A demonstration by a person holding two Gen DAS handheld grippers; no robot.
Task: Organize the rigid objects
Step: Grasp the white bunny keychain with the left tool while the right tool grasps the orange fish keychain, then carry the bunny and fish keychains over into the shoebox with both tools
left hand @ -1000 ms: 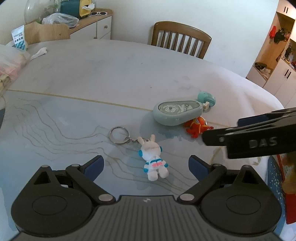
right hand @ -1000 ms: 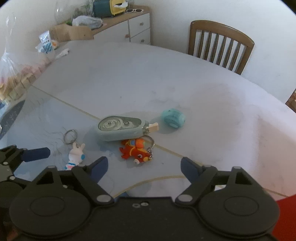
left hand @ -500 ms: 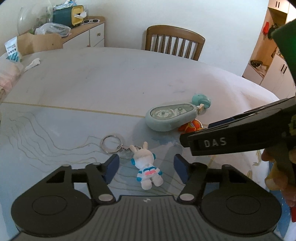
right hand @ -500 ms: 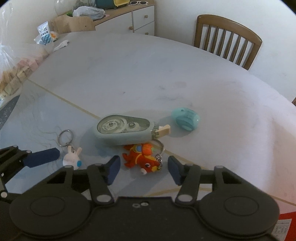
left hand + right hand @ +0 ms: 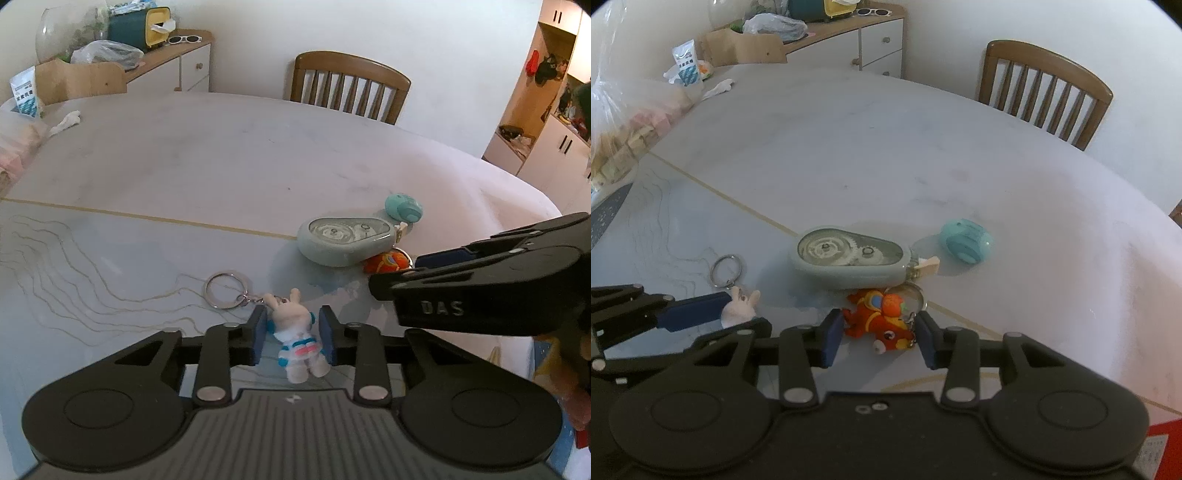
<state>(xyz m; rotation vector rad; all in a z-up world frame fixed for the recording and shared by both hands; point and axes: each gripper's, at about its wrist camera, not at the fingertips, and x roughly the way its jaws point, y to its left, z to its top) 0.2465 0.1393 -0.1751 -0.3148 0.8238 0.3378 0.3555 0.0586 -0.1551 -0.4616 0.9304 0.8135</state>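
Our jaws have narrowed: left gripper (image 5: 294, 340) brackets the rabbit (image 5: 298, 334), right gripper (image 5: 875, 339) brackets the fish (image 5: 881, 325), both just before the dispenser (image 5: 849, 256) on the bench (image 5: 886, 147). Grasps imminent.

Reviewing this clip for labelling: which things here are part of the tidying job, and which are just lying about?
Part of the job:
rabbit keychain, between the left gripper fingers
orange fish keychain, between the right gripper fingers
correction tape dispenser
teal cap

Lying about:
bag of blocks
crumpled tissue
white packet
chair
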